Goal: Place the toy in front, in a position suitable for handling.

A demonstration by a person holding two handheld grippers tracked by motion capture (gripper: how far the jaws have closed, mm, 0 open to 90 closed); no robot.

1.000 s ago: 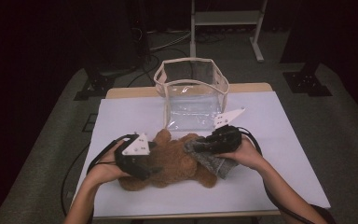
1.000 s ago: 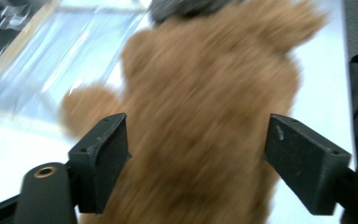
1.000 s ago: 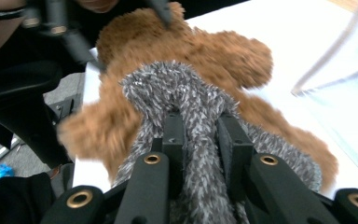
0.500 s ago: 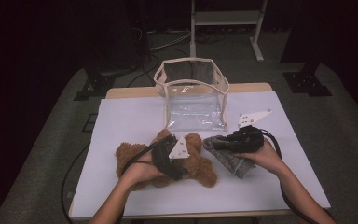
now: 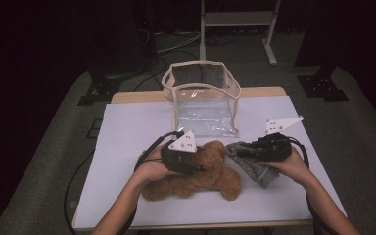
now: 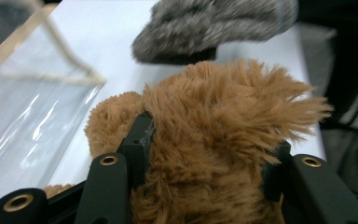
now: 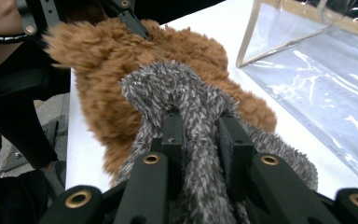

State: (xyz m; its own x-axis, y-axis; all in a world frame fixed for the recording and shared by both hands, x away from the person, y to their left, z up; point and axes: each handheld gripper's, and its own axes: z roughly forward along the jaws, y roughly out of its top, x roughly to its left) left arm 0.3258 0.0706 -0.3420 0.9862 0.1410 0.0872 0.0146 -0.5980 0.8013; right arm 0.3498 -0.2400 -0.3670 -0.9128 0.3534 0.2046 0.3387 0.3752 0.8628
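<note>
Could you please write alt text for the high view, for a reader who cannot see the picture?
On a white table, the left gripper closes on a brown teddy bear, while the right gripper grips a grey furry cloth beside it. A clear plastic bag stands open behind them.

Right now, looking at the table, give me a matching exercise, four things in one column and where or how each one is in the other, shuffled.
Things:
1. brown teddy bear
2. grey plush toy
3. clear plastic bag
4. white table cover

States:
A. stands open at the far side
B. pinched between the right gripper's jaws
C. lies under everything
D. fur between the left gripper's jaws, which have just been closing

Pairs: 1-D, 2-B, 3-A, 4-C
</note>
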